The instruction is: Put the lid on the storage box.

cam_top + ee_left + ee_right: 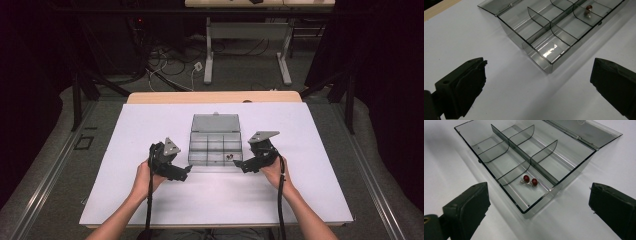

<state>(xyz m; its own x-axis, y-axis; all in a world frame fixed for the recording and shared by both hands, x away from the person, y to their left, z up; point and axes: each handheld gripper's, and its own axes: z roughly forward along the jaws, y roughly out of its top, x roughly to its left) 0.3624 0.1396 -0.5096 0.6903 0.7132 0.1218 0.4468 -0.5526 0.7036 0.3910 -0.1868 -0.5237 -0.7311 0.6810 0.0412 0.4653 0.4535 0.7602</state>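
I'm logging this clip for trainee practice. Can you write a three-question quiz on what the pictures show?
1. True or false: the lid of the compartment box is shut.
2. What lies in the box's near-right compartment? A) a coin B) two red earrings C) a key
3. How do the jaws of the left gripper and right gripper stand?

Key: 1 false, it lies folded open behind the box. 2 B. 3 Both stand wide open, holding nothing, beside the box's near corners on the white table.

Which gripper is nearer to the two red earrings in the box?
The right. The right gripper is just off the front right corner of the box, beside the compartment holding the red earrings. The left gripper is at the opposite front corner.
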